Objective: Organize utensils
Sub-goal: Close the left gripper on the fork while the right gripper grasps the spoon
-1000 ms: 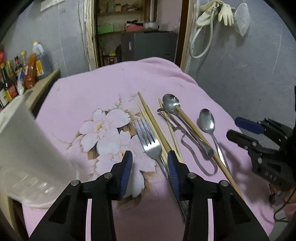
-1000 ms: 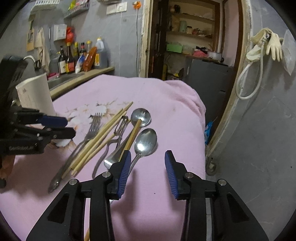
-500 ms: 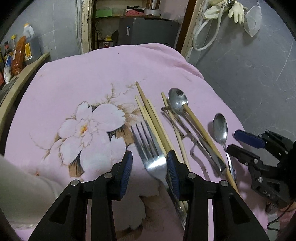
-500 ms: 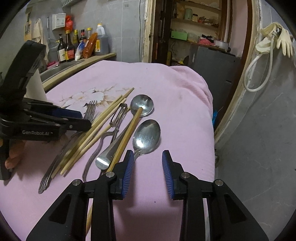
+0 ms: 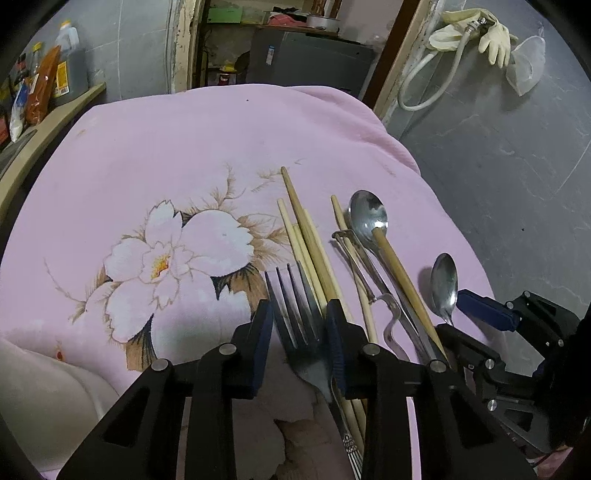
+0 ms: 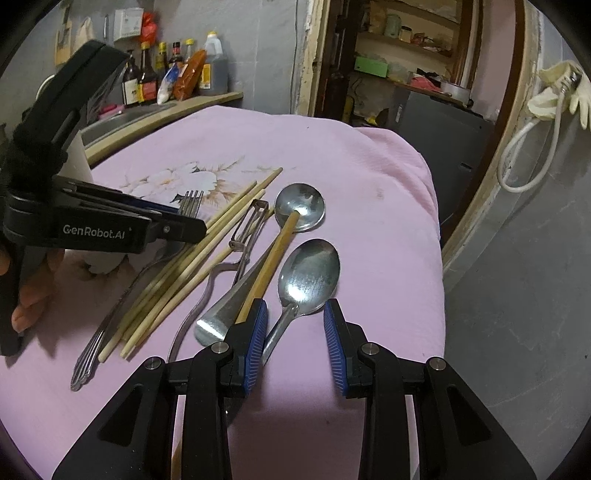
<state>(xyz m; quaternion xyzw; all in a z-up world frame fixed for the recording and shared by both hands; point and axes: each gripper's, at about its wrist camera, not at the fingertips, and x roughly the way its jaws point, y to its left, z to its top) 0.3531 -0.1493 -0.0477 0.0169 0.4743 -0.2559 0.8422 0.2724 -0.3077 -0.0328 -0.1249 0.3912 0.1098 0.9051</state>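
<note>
On the pink flowered cloth (image 5: 155,155) lie a fork (image 5: 299,325), several wooden chopsticks (image 5: 310,251), a metal peeler (image 5: 354,258), a large spoon (image 5: 369,214) with a chopstick across its bowl, and a small spoon (image 5: 443,284). My left gripper (image 5: 299,321) straddles the fork's head. Its jaws are closing, and a thin gap shows on each side of the tines. In the right wrist view my right gripper (image 6: 293,325) is open over the small spoon (image 6: 310,273), whose handle runs close to the left pad. The left gripper (image 6: 184,218) hovers over the fork (image 6: 192,203) there.
A white plastic cup (image 5: 37,398) stands at the cloth's near left. Sauce bottles (image 6: 173,74) line a counter behind it. The cloth drops off at the right, toward a grey wall (image 5: 498,166) with a hose and rubber gloves (image 5: 480,26). A person's hand (image 6: 29,288) holds the left gripper.
The left gripper moved forward and right until the fork's head lay between its fingers, and its jaws narrowed. The white cup slid toward the frame's corner. The right gripper crept onto the small spoon's handle.
</note>
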